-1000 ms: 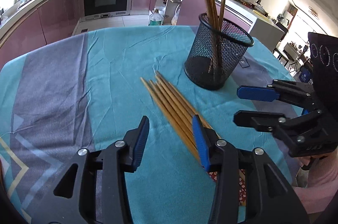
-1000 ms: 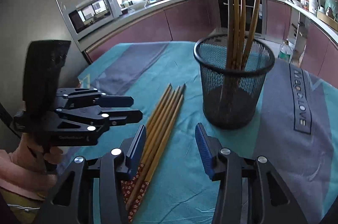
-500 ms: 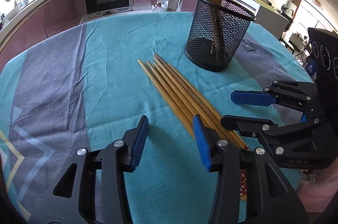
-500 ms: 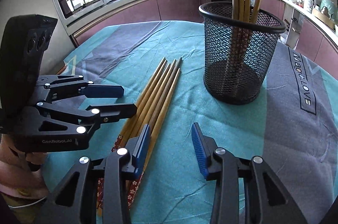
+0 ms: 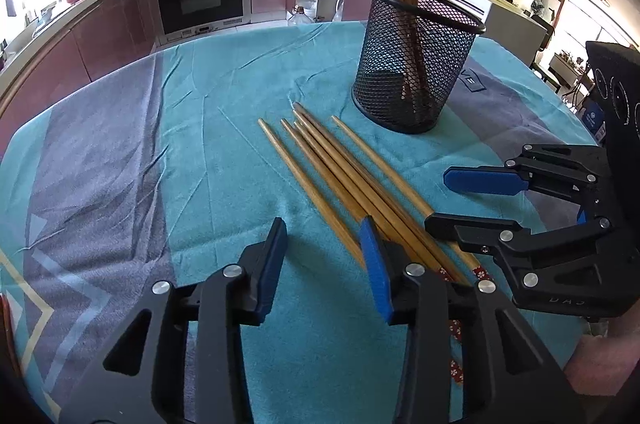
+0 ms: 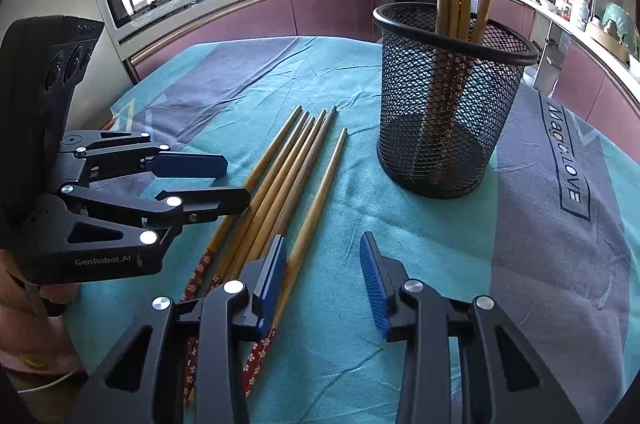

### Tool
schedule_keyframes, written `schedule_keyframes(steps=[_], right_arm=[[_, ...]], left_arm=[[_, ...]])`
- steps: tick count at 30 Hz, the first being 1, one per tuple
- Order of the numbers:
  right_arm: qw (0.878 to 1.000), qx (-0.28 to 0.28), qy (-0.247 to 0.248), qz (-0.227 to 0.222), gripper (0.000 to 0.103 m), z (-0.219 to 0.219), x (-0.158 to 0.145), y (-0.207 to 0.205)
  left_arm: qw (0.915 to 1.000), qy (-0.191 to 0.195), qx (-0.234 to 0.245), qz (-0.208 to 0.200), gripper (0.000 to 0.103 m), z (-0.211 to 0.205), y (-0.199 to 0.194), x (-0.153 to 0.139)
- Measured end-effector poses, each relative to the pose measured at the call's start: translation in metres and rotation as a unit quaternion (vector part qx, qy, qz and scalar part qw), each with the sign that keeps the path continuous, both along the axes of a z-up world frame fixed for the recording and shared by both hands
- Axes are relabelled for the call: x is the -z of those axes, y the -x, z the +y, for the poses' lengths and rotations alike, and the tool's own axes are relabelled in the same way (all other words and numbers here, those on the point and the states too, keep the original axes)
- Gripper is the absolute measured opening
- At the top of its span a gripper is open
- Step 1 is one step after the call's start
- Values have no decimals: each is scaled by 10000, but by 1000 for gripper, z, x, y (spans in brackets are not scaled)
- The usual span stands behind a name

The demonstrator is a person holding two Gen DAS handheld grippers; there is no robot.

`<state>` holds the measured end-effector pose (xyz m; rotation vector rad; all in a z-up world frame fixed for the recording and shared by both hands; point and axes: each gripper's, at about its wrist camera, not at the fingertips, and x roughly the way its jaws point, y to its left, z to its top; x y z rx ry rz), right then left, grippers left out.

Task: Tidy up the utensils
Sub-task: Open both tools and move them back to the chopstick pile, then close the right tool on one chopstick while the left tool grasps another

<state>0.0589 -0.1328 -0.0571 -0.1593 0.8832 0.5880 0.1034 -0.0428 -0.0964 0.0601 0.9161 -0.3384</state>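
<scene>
Since a second ago both tools have dropped nearer the desk [image 5: 208, 128], and one chopstick [image 6: 318, 196] now lies apart from the bundle.

From left: the left tool [image 5: 324, 264] and right tool [image 6: 323, 278] are both narrowing with nothing pinched between the pads; loose chopsticks [image 5: 340, 180] lie flat, tips toward the mesh holder [image 6: 448, 104], where others stand. Best practice, arguably: straddle a single stick, close squarely, lift level.

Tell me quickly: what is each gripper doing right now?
Left gripper: open, jaws closing, holding nothing.
Right gripper: open, jaws closing, holding nothing.
</scene>
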Motion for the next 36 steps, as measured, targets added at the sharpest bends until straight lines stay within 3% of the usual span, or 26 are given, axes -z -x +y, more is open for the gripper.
schedule_keyframes(steps=[8, 21, 29, 36], right_arm=[[10000, 26, 15, -9, 31, -1, 0, -3], [10000, 94, 21, -24, 26, 11, 1, -19], [9997, 226, -50, 28, 11, 13, 1, -29], [9991, 308, -272, 144, 7, 5, 1, -33]], left_arm=[[10000, -33, 89, 26, 22, 1, 0, 2], [9998, 47, -191, 64, 22, 7, -27, 3], [9994, -120, -309, -25, 21, -6, -32, 3], [9983, 58, -583, 30, 13, -4, -33, 4]])
